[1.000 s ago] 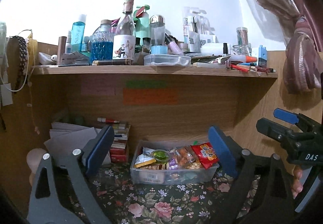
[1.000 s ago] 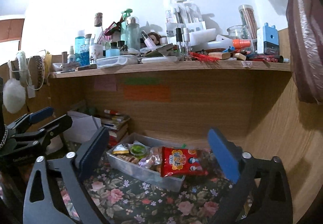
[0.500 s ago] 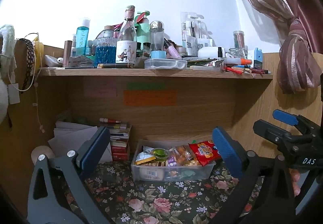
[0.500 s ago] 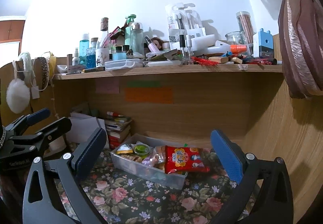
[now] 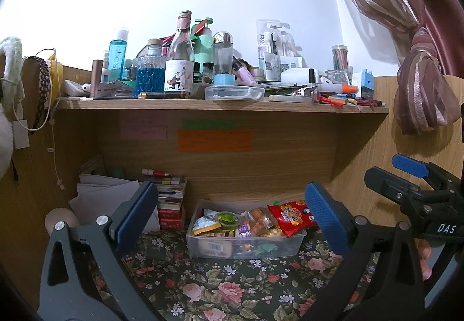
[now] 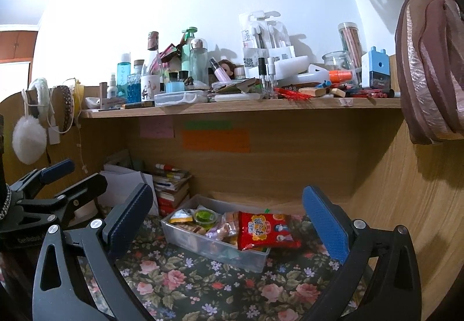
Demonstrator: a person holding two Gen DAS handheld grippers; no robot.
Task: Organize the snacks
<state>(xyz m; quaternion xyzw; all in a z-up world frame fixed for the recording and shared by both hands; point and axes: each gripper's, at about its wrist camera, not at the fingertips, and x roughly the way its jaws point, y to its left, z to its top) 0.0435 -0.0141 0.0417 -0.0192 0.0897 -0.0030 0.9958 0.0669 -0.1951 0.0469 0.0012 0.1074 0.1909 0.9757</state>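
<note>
A clear plastic bin (image 5: 203,251) (image 6: 203,245) full of snacks sits on the floral cloth against the desk's back panel. On its right end lies a red snack bag (image 5: 290,218) (image 6: 265,229). A green jelly cup (image 5: 227,218) (image 6: 204,215) and several small wrapped packets fill the rest. My left gripper (image 5: 232,216) hangs open in front of the bin, nothing between its blue pads. My right gripper (image 6: 227,215) is also open and empty, back from the bin. Each gripper shows at the edge of the other's view.
A wooden shelf (image 5: 220,103) above is crowded with bottles, jars and pens. Stacked books (image 5: 171,199) and white papers (image 5: 107,190) stand left of the bin. A tied curtain (image 5: 420,95) hangs at the right. Wooden side walls close in both sides.
Both views have drawn back a little from the bin and tilted slightly, showing more floral cloth. The left jaws stand a touch wider. Nothing in the bin has moved.
</note>
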